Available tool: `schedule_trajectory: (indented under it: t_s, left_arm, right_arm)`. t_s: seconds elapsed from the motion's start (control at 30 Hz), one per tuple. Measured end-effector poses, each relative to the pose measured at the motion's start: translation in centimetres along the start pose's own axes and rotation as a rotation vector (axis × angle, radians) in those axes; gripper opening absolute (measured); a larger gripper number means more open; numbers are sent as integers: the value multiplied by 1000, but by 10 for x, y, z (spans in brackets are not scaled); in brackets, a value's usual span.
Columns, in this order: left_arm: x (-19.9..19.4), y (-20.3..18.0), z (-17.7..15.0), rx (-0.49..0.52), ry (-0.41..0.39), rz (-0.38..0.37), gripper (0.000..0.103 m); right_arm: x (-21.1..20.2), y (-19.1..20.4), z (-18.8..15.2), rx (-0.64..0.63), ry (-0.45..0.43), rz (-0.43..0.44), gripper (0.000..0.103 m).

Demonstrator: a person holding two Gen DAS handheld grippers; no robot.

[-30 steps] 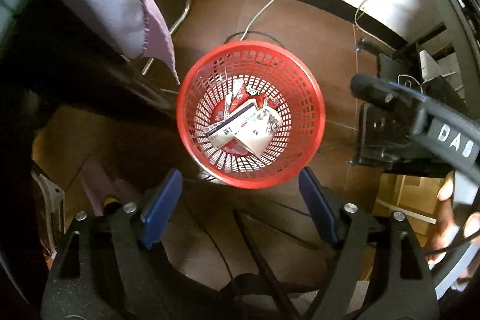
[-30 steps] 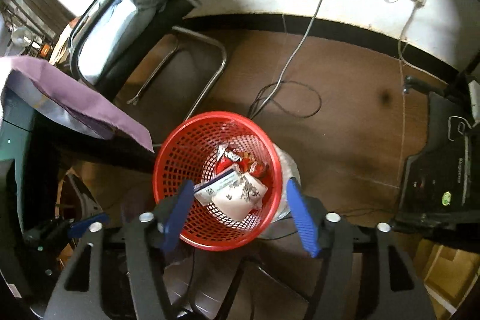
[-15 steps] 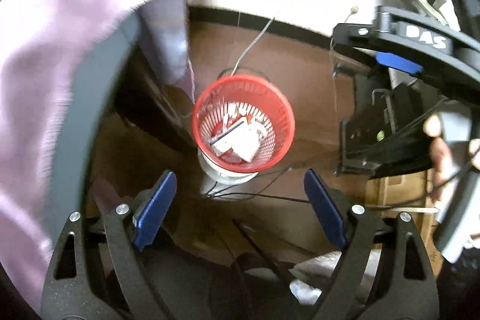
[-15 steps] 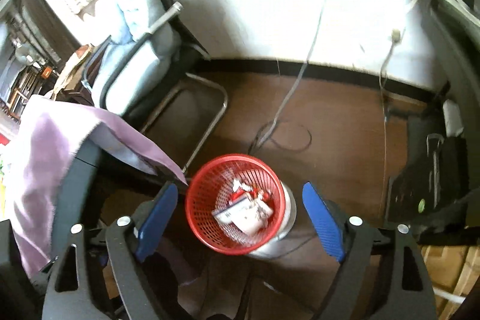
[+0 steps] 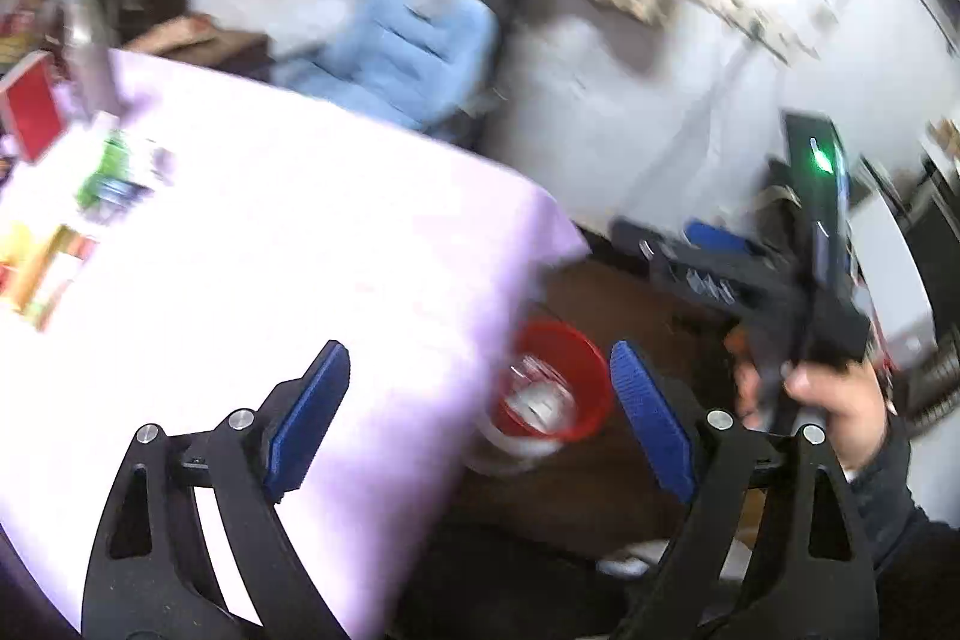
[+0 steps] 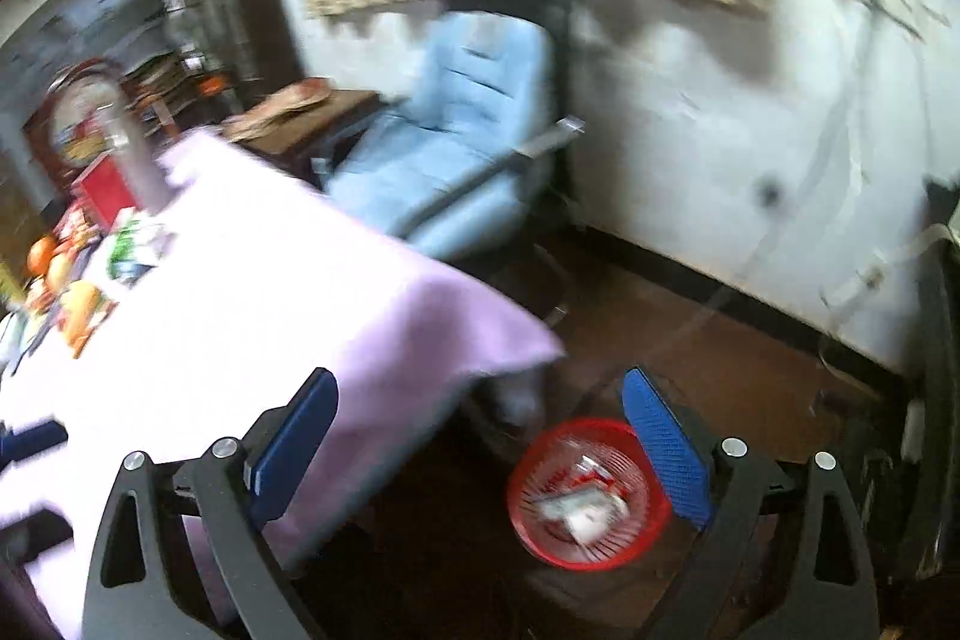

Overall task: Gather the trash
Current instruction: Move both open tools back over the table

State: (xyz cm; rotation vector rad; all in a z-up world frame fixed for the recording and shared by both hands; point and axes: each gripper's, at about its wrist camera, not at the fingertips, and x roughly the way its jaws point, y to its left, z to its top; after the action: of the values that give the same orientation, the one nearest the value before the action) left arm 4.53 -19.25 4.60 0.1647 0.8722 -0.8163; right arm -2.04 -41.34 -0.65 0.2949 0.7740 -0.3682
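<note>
Trash (image 6: 579,505) lies in the red basket (image 6: 651,526); both grippers gape wide, right just widened.

We find the red mesh basket (image 6: 588,511) upright on the brown floor, just beside the desk's (image 6: 252,316) draped corner, holding crumpled white and red wrappers (image 6: 579,505); motion blur hides detail.

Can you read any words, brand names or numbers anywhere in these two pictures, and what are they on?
None can be read.
Packets on the table: print blurred.
Red box: no legible lettering.
Wrappers in the red basket: too small and blurred.
Right gripper: markings smeared by motion.
</note>
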Motion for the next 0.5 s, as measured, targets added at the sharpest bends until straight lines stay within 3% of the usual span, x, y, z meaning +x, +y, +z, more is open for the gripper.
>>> schedule_trajectory:
  t_s: [0.2, 0.27, 0.5]
  left_arm:
    - [-35, 87, 24, -91, -116, 226, 86]
    - [-42, 127, 25, -192, -122, 294, 86]
    - [-53, 235, 5, -490, -89, 401, 87]
  right_arm:
    - [-4, 84, 34, -137, -23, 97, 97]
    - [-2, 111, 45, -169, -10, 138, 97]
    - [8, 191, 58, -298, 1, 184, 97]
